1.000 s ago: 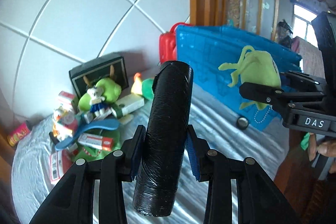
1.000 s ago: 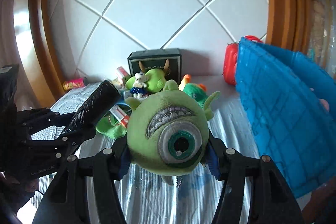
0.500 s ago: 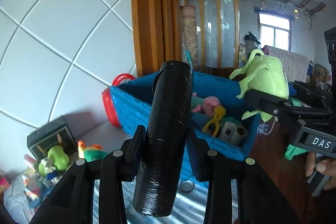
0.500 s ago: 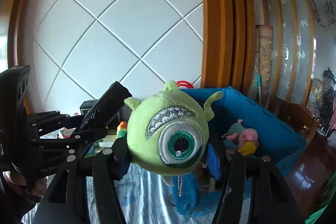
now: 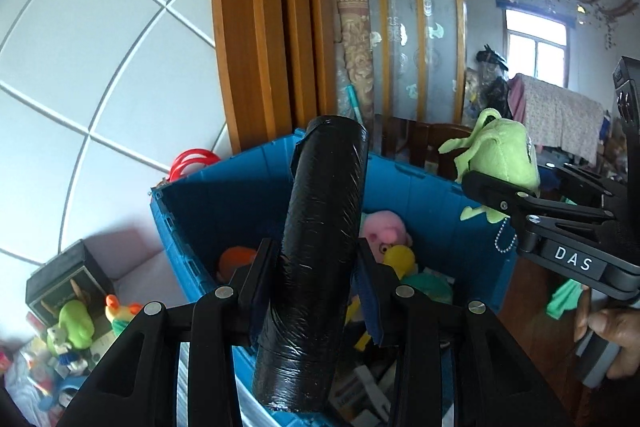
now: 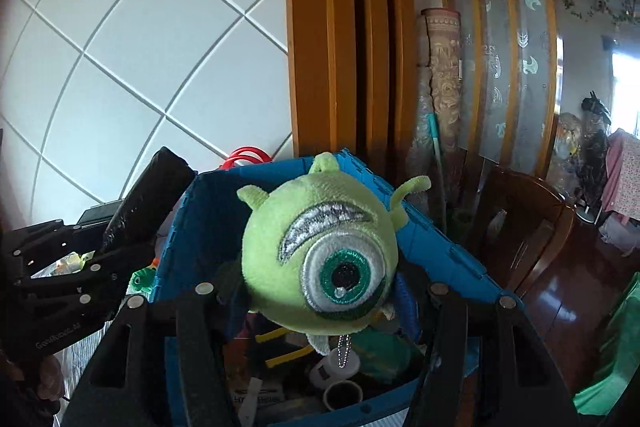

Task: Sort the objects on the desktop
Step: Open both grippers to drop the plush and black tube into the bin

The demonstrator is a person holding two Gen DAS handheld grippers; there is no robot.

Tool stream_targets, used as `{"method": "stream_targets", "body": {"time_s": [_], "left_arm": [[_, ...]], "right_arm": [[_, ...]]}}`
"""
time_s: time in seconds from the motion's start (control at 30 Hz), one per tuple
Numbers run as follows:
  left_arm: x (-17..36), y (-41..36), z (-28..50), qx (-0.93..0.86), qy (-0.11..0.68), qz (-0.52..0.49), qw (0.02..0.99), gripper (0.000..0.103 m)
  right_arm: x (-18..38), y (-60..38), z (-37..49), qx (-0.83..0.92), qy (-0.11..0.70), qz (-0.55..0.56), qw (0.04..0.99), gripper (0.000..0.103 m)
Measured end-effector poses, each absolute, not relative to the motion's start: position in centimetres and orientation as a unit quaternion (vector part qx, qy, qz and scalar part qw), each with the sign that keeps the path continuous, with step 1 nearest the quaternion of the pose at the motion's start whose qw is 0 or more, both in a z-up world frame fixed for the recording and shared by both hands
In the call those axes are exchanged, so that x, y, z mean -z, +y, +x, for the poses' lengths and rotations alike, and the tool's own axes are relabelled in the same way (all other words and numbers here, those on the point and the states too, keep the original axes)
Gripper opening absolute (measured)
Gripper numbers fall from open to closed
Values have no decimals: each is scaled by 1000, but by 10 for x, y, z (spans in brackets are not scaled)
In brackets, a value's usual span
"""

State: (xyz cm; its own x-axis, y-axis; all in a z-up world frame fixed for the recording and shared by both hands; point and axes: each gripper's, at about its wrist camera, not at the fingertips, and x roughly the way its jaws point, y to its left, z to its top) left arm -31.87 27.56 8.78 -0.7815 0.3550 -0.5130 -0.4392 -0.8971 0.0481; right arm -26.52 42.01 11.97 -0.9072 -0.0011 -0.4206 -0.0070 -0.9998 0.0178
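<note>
My left gripper (image 5: 316, 279) is shut on a black wrapped roll (image 5: 320, 251), which stands upright over the open blue bin (image 5: 192, 203). My right gripper (image 6: 320, 291) is shut on a green one-eyed plush (image 6: 320, 251) with a small bead chain, held above the same blue bin (image 6: 440, 251). In the left wrist view the plush (image 5: 504, 155) hangs in the right gripper at the bin's right side. The roll (image 6: 148, 199) shows at the left of the right wrist view. Several toys lie in the bin, among them a pink plush (image 5: 384, 227).
A pile of toys and small boxes (image 5: 72, 331) lies on the table at the lower left, beside a black box (image 5: 64, 279). A red ring handle (image 5: 192, 159) sticks up behind the bin. A wooden frame (image 5: 256, 27) and a tiled wall stand behind. A hand (image 5: 608, 339) holds the right gripper.
Both grippers have swung right from the toy pile and risen above the blue bin, whose inside now shows. Each still holds its object.
</note>
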Motion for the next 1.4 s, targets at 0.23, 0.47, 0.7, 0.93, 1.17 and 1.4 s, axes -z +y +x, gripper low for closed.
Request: {"method": "stream_targets", "body": {"time_s": [0.23, 0.47, 0.7, 0.93, 1.17, 1.4], "left_arm": [[-110, 297, -335, -956, 78, -231, 166, 84], [-124, 298, -325, -962, 85, -206, 157, 85], [-117, 284, -311, -963, 73, -207, 157, 85], [-109, 255, -281, -970, 71, -199, 123, 85], [-95, 223, -246, -979, 66, -180, 76, 85], [-67, 178, -220, -981, 43, -188, 21, 85]], "right_arm": [[-118, 446, -295, -974, 22, -223, 18, 64], [-118, 465, -315, -974, 33, -224, 27, 70], [-124, 453, -289, -980, 31, -195, 8, 71], [-120, 439, -257, -983, 59, -174, -25, 71], [-107, 415, -223, -985, 49, -162, -46, 72], [-94, 378, -193, -987, 13, -139, -78, 72]]}}
